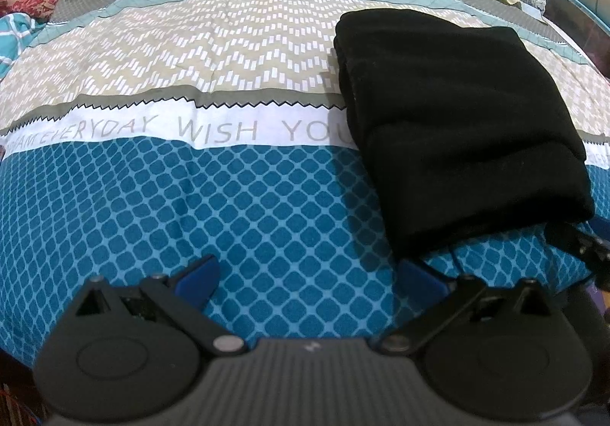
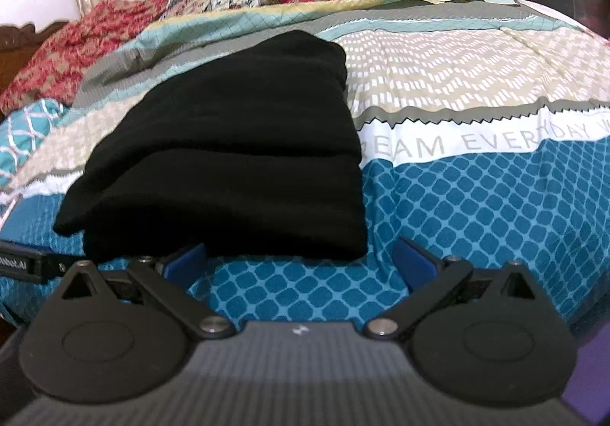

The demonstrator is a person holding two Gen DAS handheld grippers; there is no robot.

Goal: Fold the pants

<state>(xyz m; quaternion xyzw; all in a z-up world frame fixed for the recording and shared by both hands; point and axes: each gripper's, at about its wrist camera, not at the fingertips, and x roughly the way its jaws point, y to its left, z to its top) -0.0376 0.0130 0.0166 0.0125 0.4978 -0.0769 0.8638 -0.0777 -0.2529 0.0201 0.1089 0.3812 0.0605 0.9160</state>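
Black pants [image 2: 228, 143] are lying as a compact folded stack on the bedspread [image 2: 476, 197], covering part of its text band. Folding's looking done. Left hand-held gripper [image 1: 309, 273] & right hand-held gripper [image 2: 301, 260] are both sitting released, jaws wide, gripping nothing.

With the folded black pants [image 1: 457, 128] as landmark, the left gripper [image 1: 309, 273] hovers wide apart just beside their near corner, while the right gripper [image 2: 301, 260] stands spread at their near edge, gripping nothing.

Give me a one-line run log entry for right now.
pants: black, folded into a stack on bedspread | left tool: open, empty | right tool: open, empty, at stack's near edge | fold looks done
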